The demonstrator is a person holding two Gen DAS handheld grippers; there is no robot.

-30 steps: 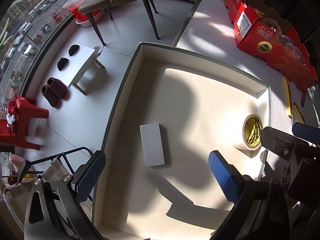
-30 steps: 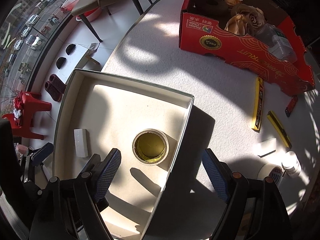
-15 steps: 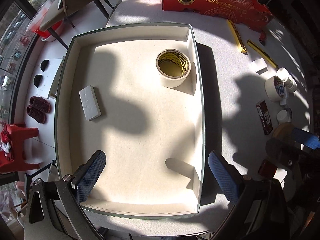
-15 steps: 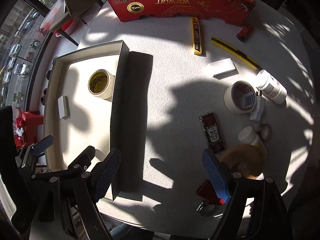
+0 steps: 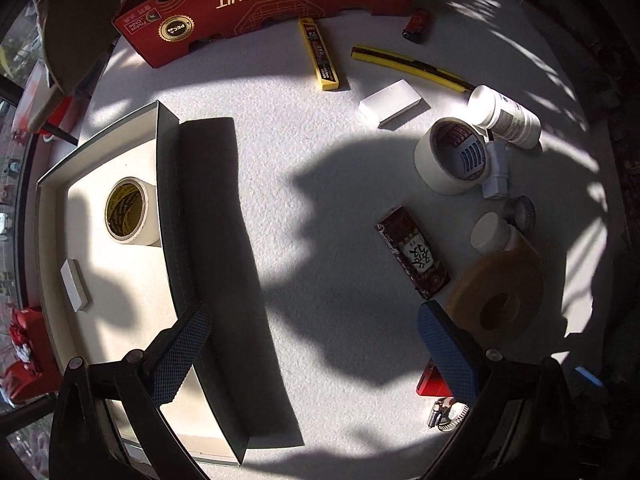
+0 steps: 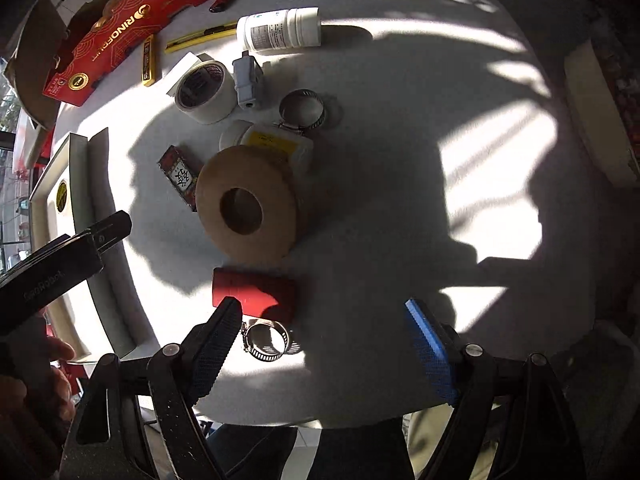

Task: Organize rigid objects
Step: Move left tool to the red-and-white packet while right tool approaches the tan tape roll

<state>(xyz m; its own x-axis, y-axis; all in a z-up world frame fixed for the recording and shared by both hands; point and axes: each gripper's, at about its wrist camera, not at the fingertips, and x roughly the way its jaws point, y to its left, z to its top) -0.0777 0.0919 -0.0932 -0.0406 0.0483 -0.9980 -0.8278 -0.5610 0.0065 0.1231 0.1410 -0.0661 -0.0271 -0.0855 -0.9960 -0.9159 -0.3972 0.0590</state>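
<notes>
White round table (image 5: 320, 208) in hard sunlight, broken by deep shadows; window and street beyond the left edge.

Shallow white tray (image 5: 168, 200) at the table's left side. Inside it: a roll of tape with a yellow core (image 5: 130, 210) against the right wall, and a small white block (image 5: 74, 290) lying flat, apart from the roll.

Still loose on the table, right of the tray — large brown tape roll (image 6: 248, 204), patterned dark-red box (image 5: 412, 256) just beside it, white tape roll (image 5: 452, 156), white bottle (image 5: 504, 118) on its side, grey plug (image 6: 248, 78), white block (image 5: 390, 102), two yellow cutters (image 5: 320, 54), red flat case (image 6: 254, 292), metal hose clamp (image 6: 266, 340). Red fruit carton (image 5: 260, 4) at the far edge.

Left gripper (image 5: 316, 356) points down over the tray's right wall and bare table — jaws spread wide, nothing between them.

Right gripper (image 6: 324, 352) points down near the red case and clamp, jaws wide apart, empty.
</notes>
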